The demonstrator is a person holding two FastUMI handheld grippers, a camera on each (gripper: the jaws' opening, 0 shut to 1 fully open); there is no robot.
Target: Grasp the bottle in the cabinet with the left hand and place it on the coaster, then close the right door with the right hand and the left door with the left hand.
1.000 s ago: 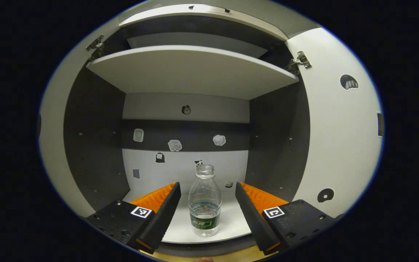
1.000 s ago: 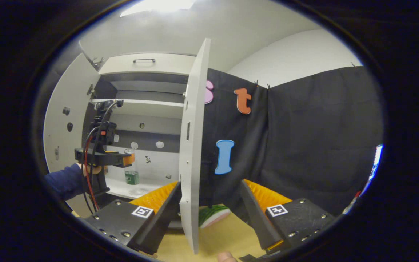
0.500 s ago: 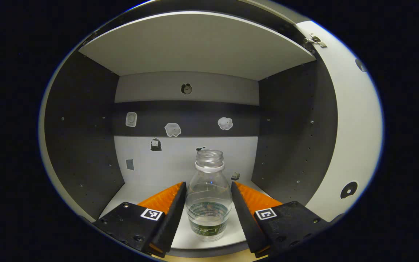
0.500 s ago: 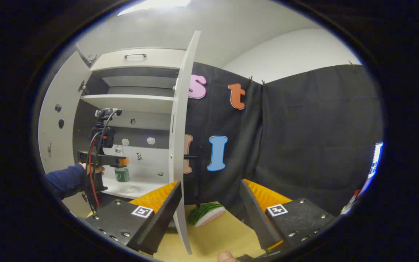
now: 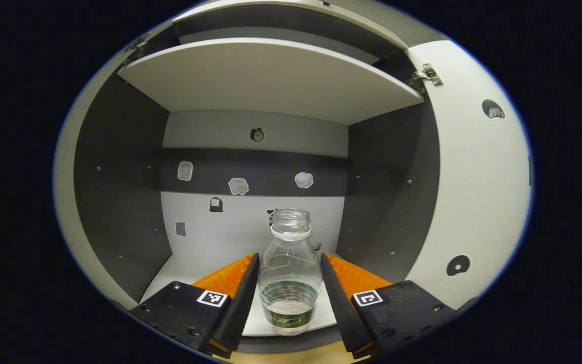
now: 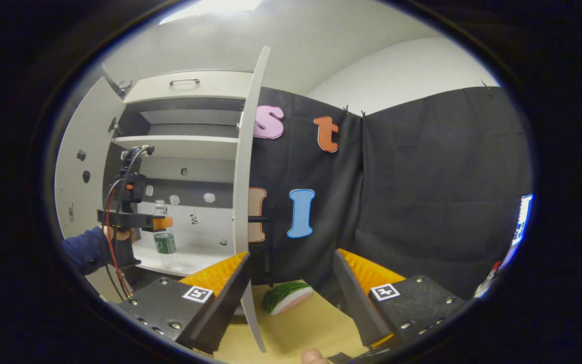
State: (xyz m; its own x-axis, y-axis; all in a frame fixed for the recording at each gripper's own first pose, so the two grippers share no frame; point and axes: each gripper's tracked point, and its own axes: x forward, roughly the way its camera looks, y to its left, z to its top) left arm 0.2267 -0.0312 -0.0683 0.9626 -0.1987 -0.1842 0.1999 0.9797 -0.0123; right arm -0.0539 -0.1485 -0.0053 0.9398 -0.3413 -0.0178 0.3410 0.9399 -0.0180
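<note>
Left gripper (image 5: 289,283): closed on the bottle (image 5: 290,273), at cabinet (image 5: 119,202) bottom shelf's front edge.
Bottle base: contact with shelf unclear.
Right gripper (image 6: 291,275): open, holding nothing.
Right gripper view: watermelon-slice coaster (image 6: 286,297), partly hidden behind right door (image 6: 244,202).

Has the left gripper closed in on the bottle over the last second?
Yes. The left gripper advanced into the cabinet; its fingers now flank the bottle.
</note>
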